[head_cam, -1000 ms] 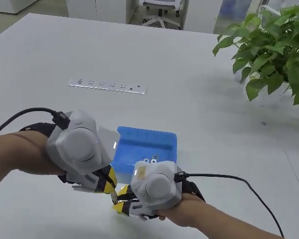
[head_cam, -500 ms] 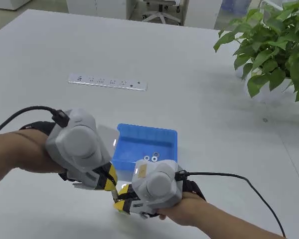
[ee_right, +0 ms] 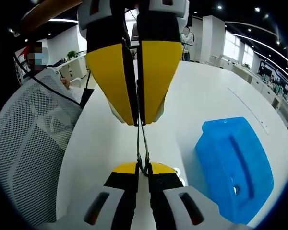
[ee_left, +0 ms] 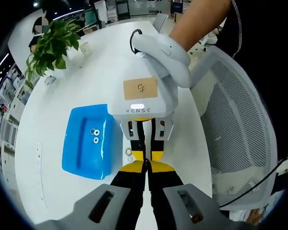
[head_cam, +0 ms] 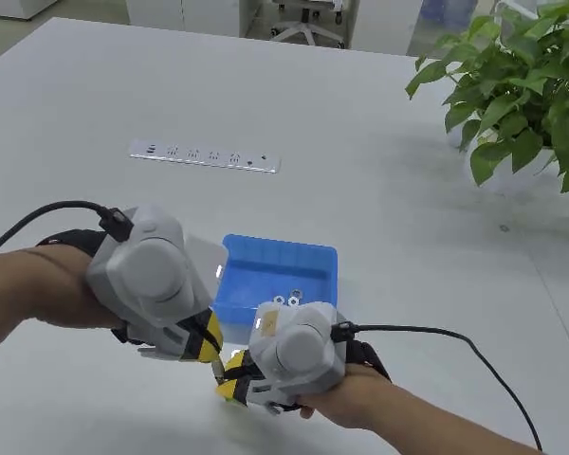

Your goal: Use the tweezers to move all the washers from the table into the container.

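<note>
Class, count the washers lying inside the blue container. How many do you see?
2. One washer and another lie close together on the floor of the blue container, seen in the left gripper view. More may be hidden from view.

Blue open tray [head_cam: 266, 275] holds two silver washers [head_cam: 286, 301]; thin metal tweezers [ee_right: 142, 141] are held just near of it.

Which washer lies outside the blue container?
The washer on the table beside the container, near the tweezers; the two others lie inside it.
</note>
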A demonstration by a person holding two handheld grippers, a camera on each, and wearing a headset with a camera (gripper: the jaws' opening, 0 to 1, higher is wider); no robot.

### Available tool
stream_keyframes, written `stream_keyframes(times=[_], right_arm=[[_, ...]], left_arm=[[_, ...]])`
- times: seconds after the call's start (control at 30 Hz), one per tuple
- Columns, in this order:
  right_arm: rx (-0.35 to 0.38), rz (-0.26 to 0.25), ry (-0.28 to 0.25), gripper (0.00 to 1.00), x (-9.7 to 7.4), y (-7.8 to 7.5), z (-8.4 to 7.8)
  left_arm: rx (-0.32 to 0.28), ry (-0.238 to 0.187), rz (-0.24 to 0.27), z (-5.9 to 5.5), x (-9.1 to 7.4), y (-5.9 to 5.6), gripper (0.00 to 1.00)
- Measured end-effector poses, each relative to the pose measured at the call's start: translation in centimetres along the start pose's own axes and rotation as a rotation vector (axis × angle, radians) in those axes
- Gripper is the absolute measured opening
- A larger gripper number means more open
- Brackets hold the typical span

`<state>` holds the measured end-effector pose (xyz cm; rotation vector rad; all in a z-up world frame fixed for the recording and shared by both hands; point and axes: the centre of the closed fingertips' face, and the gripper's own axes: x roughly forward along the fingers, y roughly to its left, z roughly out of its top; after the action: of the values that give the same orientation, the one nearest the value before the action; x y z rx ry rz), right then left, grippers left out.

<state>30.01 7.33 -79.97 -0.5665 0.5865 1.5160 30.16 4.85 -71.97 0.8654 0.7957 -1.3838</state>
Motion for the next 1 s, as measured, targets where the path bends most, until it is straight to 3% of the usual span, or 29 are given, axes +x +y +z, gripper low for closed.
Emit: stream_keyframes(times=[0.43,1.0], right_arm=[[0.009,-0.022,-0.007,0.09,-1.3,-0.2,0.7],[-0.001,-0.062,-0.027,0.09,-3.6,-1.9,2.4]], left_arm=[[0.017,0.005,0.0,1.0,-1.0,0.3,0.05],[0.043,0.005,0.019,2.9,-3.2,1.7,0.05]])
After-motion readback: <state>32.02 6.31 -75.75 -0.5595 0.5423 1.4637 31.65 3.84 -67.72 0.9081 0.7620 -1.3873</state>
